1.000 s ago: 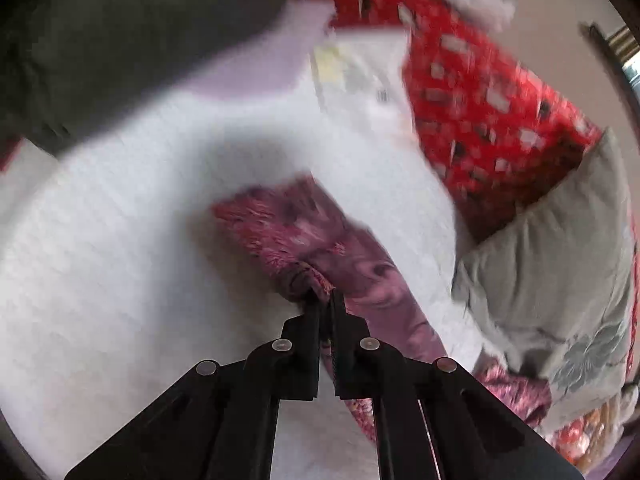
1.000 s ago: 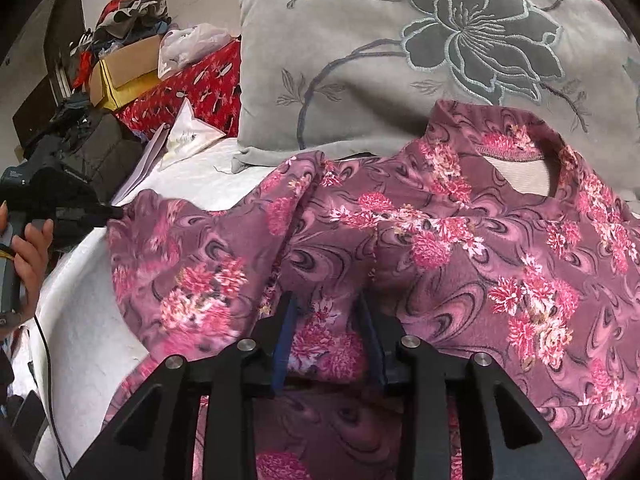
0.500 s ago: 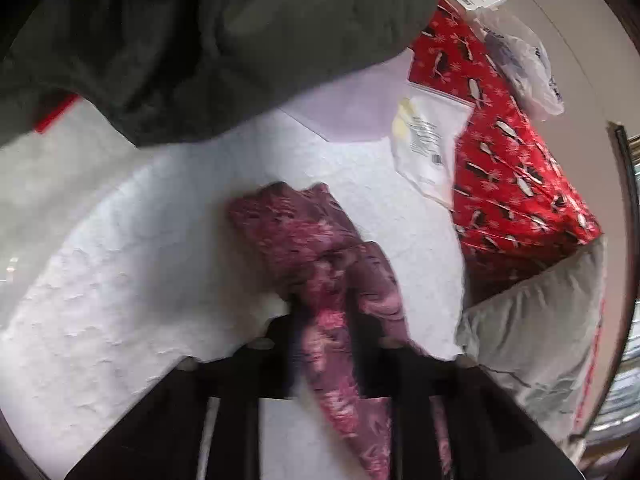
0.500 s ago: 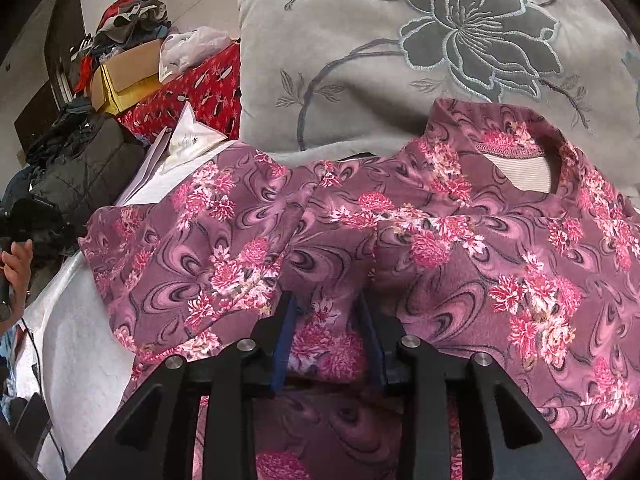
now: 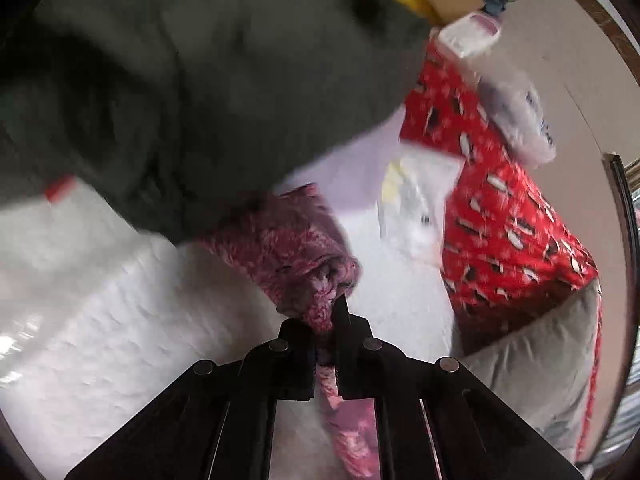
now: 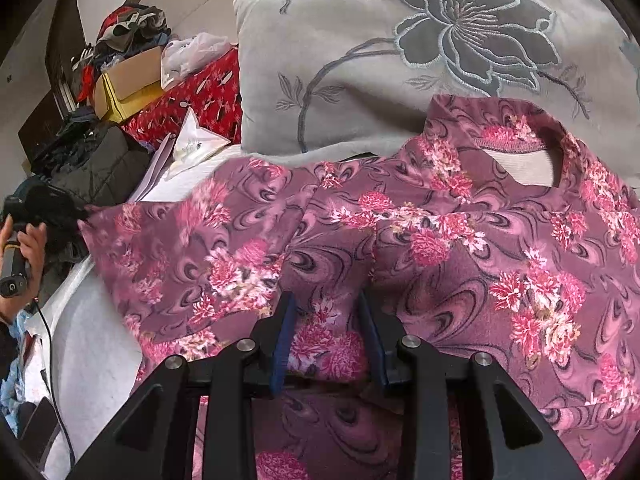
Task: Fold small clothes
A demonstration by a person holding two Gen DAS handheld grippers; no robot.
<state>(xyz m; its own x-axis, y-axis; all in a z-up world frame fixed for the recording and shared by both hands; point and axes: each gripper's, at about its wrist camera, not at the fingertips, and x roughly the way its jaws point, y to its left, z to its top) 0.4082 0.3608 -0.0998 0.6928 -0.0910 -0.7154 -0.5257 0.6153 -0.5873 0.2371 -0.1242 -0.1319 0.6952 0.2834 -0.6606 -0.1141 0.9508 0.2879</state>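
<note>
A small purple top with pink flowers [image 6: 440, 240] lies spread on a white bed cover [image 6: 92, 328], its neck opening by the pillow. Its left sleeve [image 6: 192, 248] is stretched out to the left. My left gripper [image 5: 326, 316] is shut on the sleeve's end [image 5: 296, 256] and holds it above the cover. My right gripper [image 6: 326, 320] rests on the top's body with the jaws apart and a hump of cloth between them.
A grey pillow with a dark flower [image 6: 400, 52] stands behind the top. A dark jacket [image 5: 180, 80] lies at the sleeve's far side. A red patterned cloth [image 5: 500, 208], papers [image 5: 416, 208] and boxes [image 6: 128, 80] are at the bed's edge.
My left gripper has pulled the sleeve outward, away from the body, so it now lies stretched flat. It moved closer to the dark jacket. The right gripper has stayed in place.
</note>
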